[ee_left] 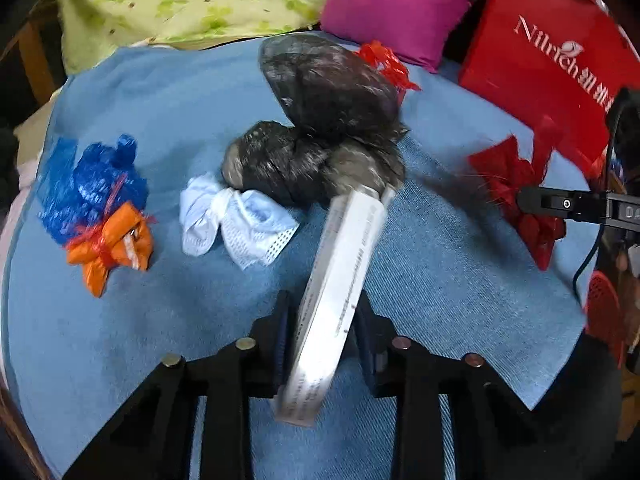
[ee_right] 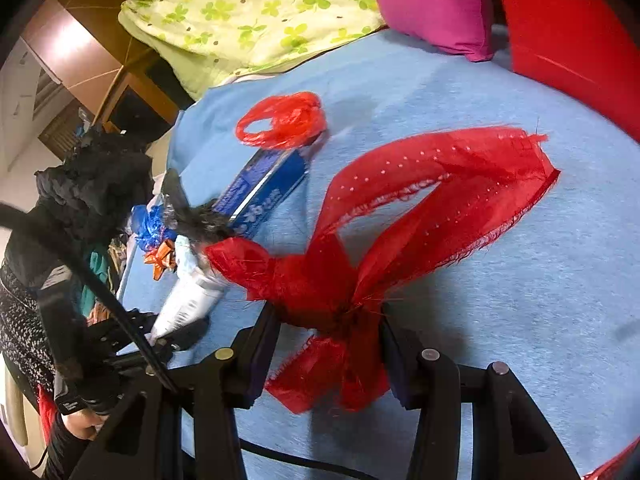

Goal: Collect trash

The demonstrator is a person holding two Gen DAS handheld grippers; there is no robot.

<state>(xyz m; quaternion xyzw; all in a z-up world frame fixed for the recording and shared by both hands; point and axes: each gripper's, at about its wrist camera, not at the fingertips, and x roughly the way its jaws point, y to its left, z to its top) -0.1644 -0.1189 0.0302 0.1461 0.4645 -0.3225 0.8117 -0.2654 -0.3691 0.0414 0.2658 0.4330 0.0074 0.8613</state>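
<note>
Over the blue-covered bed [ee_left: 460, 280], the left hand-held gripper [ee_left: 324, 344] clamps a long white box [ee_left: 340, 280] whose far end meets a black plastic bag [ee_left: 320, 120], while the right hand-held gripper [ee_right: 328, 344] pinches the knot of a red mesh bag [ee_right: 400, 216].

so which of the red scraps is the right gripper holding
The red ribbon bow, pinched at its knot between the right fingers. The red plastic loop lies untouched farther back.

My blue cloth [ee_left: 160, 92] covers the bed. Behind it lies a green floral quilt [ee_left: 180, 0], with a pink pillow [ee_left: 404, 4] beside it. Left of the bed I see wooden cabinets [ee_right: 80, 56].
</note>
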